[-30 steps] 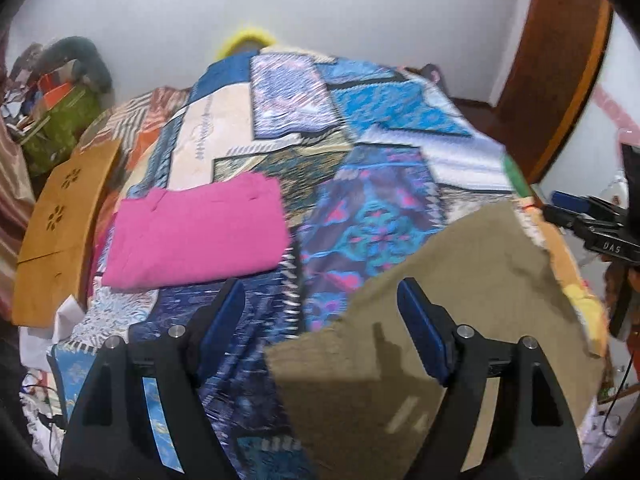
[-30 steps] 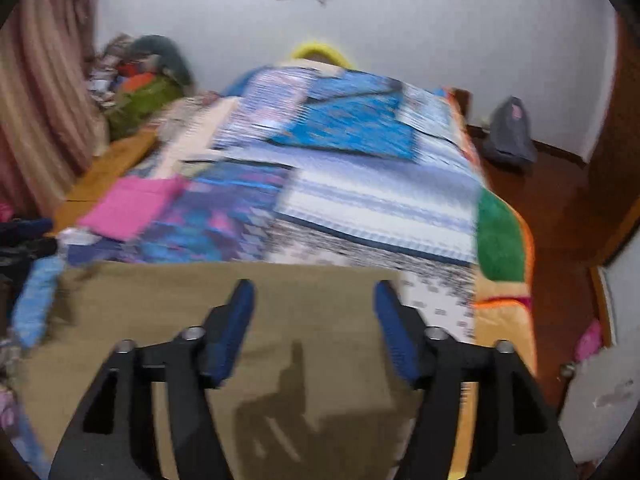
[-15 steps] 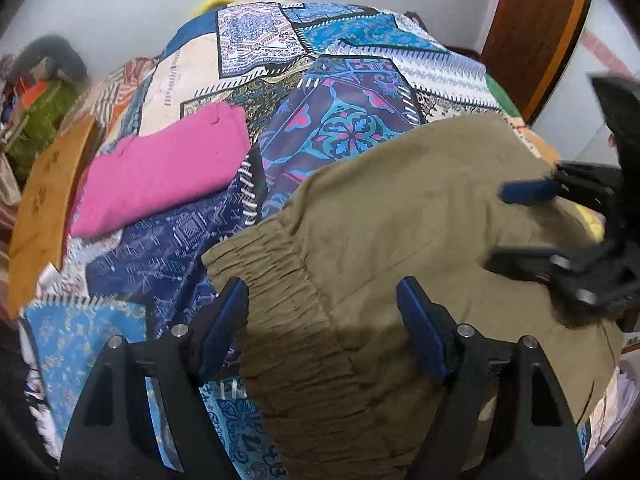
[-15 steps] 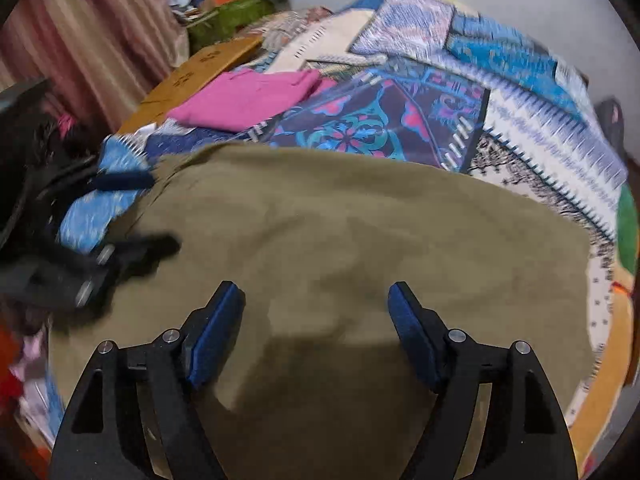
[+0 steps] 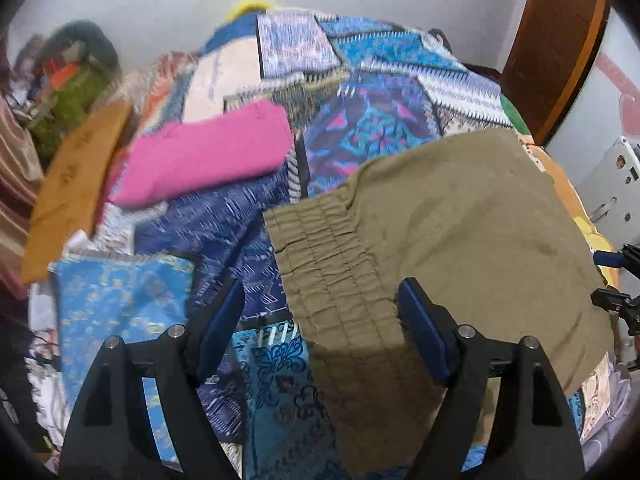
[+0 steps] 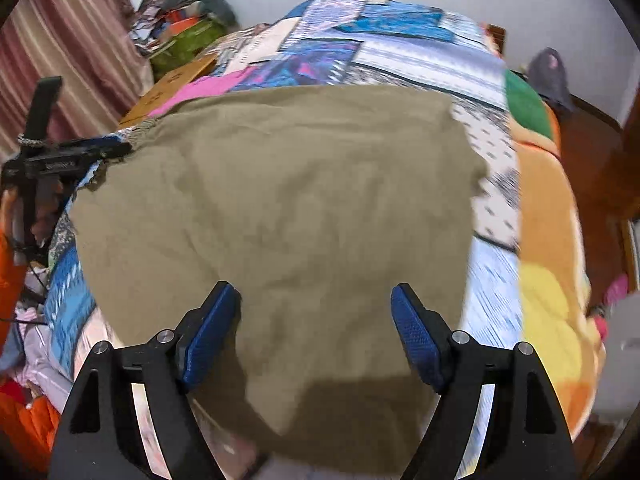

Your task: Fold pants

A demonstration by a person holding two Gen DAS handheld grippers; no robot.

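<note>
Olive pants (image 5: 460,232) spread flat on the patchwork bed (image 5: 224,216), the elastic waistband now lying between the wide-open, empty left tongs (image 5: 320,312) after they swung leftward, the right tongs (image 6: 316,312) likewise gaping above the cloth: first fold still pending.

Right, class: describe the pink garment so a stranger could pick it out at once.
Start at the patchwork bedspread covering the bed. On its left side, beyond the olive pants, lies a folded pink garment. It alone is plain bright pink; its surroundings are patterned or olive.
</note>
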